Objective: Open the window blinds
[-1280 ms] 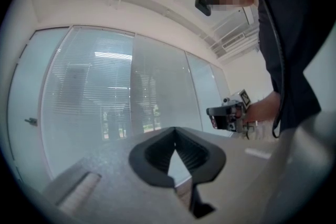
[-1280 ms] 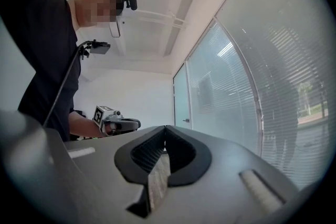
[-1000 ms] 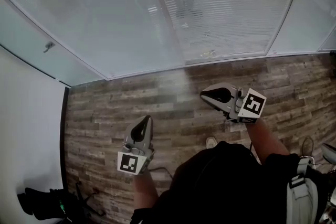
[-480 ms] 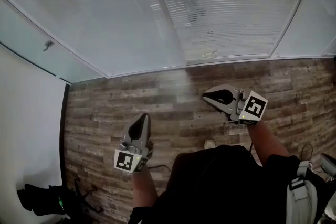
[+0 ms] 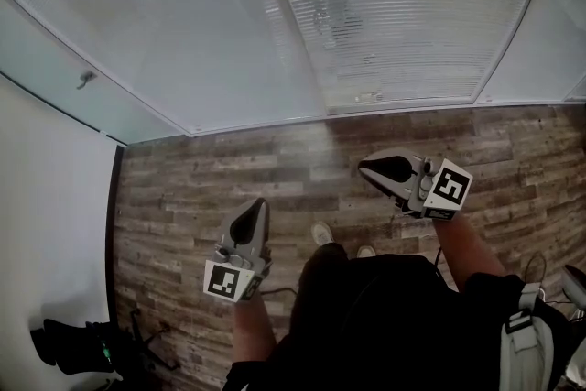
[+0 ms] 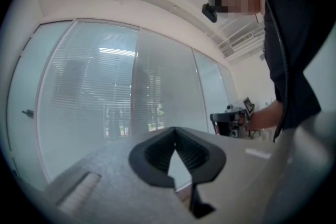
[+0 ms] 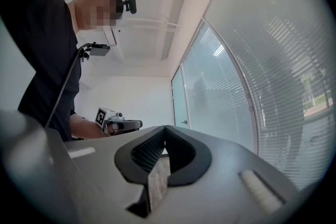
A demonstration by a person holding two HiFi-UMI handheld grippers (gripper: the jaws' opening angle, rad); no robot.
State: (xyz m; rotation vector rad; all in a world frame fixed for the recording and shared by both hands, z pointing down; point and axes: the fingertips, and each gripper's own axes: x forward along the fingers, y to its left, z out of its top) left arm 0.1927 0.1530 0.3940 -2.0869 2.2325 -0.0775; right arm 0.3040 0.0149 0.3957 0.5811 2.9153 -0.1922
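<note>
Pale shoe (image 5: 320,233) newly stepped forward on brown wood-plank floor (image 5: 183,188), left gripper (image 5: 259,208) and right gripper (image 5: 368,168) held level, both closed and empty, white slatted window blinds (image 5: 412,14) far ahead, well apart.

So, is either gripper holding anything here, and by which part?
Nothing is held: left gripper and right gripper are both shut and empty, clear of the blinds.
</note>
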